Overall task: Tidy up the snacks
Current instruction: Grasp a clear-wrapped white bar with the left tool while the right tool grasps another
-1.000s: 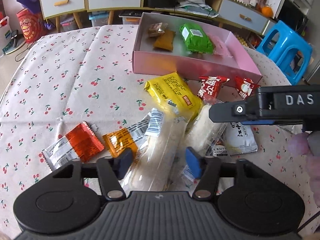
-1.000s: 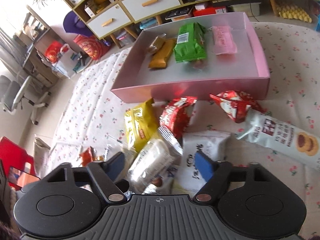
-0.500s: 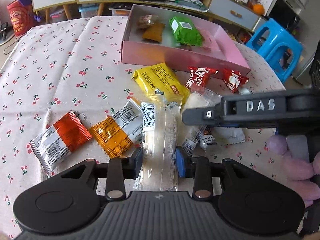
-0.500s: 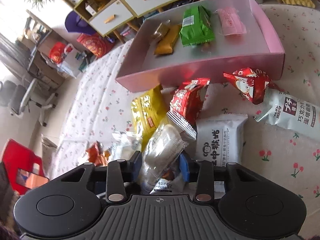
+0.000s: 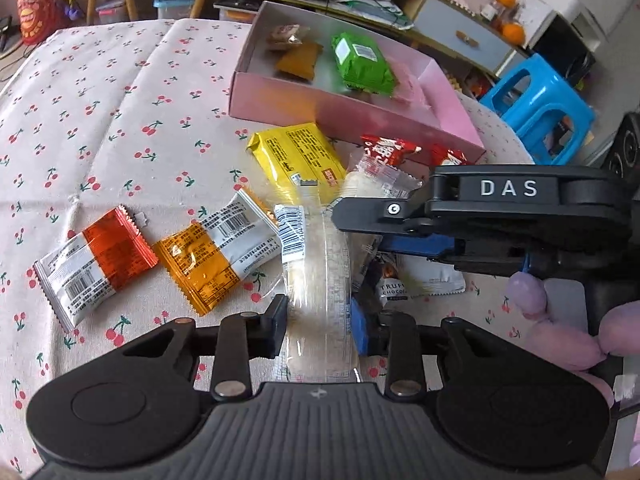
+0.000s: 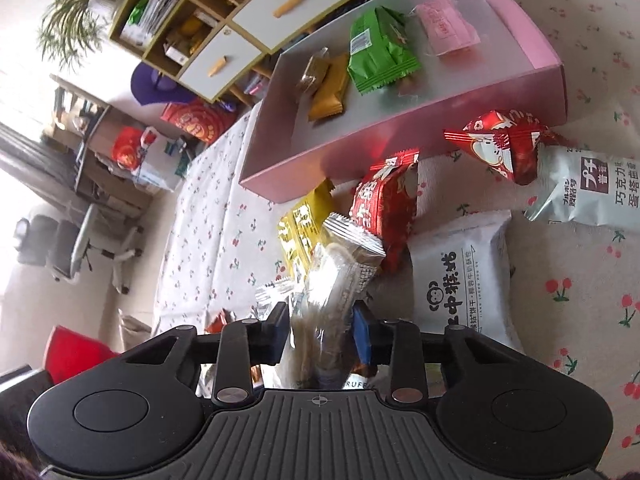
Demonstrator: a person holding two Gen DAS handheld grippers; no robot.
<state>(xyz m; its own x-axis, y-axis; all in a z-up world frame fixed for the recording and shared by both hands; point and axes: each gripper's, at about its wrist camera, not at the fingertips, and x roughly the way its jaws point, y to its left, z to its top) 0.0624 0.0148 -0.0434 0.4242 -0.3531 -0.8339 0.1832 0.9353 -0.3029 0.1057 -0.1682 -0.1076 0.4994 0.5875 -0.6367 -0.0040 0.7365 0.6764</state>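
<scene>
My left gripper (image 5: 318,330) is closing its jaws, and the pads press on a long clear packet of white snack (image 5: 320,264) that points toward the pile. My right gripper (image 6: 321,334) is also closing, its pads squeezing a second clear packet (image 6: 332,280) that tilts up off the table. Its black housing (image 5: 520,208) crosses the left wrist view from the right. The pink box (image 5: 360,116) holds a green packet (image 5: 362,62), an orange-brown one (image 5: 300,60) and a pink one (image 6: 444,26). Loose around it lie a yellow packet (image 5: 296,156) and red packets (image 6: 384,200).
Two silver-and-orange packets (image 5: 208,252) lie left of my left gripper on the cherry-print tablecloth (image 5: 100,100). A white monkey-logo packet (image 6: 460,272) and a grey tart packet (image 6: 584,196) lie to the right. A blue stool (image 5: 536,108) and drawer cabinet (image 6: 248,44) stand beyond the table.
Both grippers' jaws have closed from wide apart onto the clear packets. The right view has rolled, and its packet has tilted up from the pile.
</scene>
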